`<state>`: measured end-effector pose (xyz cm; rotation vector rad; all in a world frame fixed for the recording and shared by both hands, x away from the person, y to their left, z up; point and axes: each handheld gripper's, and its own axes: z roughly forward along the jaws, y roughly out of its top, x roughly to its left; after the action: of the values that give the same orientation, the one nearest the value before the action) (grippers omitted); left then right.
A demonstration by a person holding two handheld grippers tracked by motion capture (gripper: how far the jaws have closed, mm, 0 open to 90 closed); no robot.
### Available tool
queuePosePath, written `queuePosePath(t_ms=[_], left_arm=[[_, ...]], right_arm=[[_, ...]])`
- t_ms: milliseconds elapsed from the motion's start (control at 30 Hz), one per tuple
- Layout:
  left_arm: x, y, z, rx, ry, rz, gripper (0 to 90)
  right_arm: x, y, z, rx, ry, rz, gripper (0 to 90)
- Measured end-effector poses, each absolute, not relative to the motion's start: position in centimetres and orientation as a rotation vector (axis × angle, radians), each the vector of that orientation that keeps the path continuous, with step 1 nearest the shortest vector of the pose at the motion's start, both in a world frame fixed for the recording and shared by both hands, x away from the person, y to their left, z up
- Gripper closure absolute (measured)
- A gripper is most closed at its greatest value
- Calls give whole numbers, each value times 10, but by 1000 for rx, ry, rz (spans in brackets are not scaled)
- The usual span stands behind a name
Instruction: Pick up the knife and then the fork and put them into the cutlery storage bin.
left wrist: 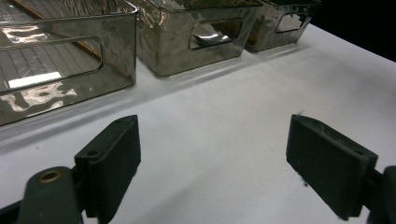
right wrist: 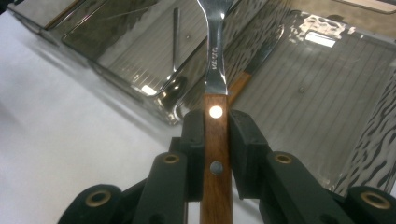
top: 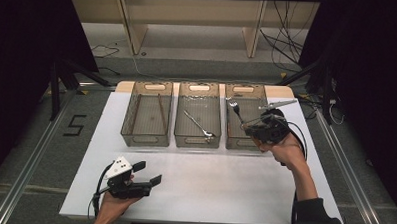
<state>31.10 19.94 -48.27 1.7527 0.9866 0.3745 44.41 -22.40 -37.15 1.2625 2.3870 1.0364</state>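
A fork (top: 235, 110) with a wooden handle (right wrist: 217, 158) and steel neck is clamped in my right gripper (top: 247, 125), shut on the handle. It hangs over the right bin (top: 237, 142), tines pointing toward the far side. In the right gripper view the jaws press both sides of the handle above that bin's ribbed floor (right wrist: 317, 93). My left gripper (top: 148, 173) rests low at the table's front left, open, with nothing between its pads (left wrist: 114, 154).
Three smoky clear bins stand in a row at the back of the white table (top: 209, 177). The left bin (top: 145, 139) holds thin wooden sticks (top: 161, 112). A spoon (top: 198, 124) lies in the middle bin (top: 197, 141). Another wooden-handled piece (right wrist: 239, 85) lies in the right bin.
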Motion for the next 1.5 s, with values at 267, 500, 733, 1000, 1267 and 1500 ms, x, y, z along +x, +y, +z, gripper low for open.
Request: queuePosePath(t_ms=[267, 500, 733, 1000, 1267, 1500], left_arm=[[311, 199, -483, 1752, 987, 375, 177], [311, 200, -483, 1751, 986, 375, 177], [311, 199, -483, 1744, 989, 373, 177], [311, 200, -483, 1743, 987, 373, 176], [311, 200, -482, 1747, 983, 373, 176], [311, 200, -483, 1742, 986, 370, 176]], right_arm=[[460, -224, -370, 1339, 2343, 1053, 773], [475, -222, -371, 1411, 2305, 1056, 772], [489, -218, -374, 1471, 2274, 1046, 772], [505, -215, -379, 1549, 2244, 1019, 771], [517, -210, -389, 1606, 2232, 976, 771], [521, -208, -393, 1623, 2240, 950, 771]])
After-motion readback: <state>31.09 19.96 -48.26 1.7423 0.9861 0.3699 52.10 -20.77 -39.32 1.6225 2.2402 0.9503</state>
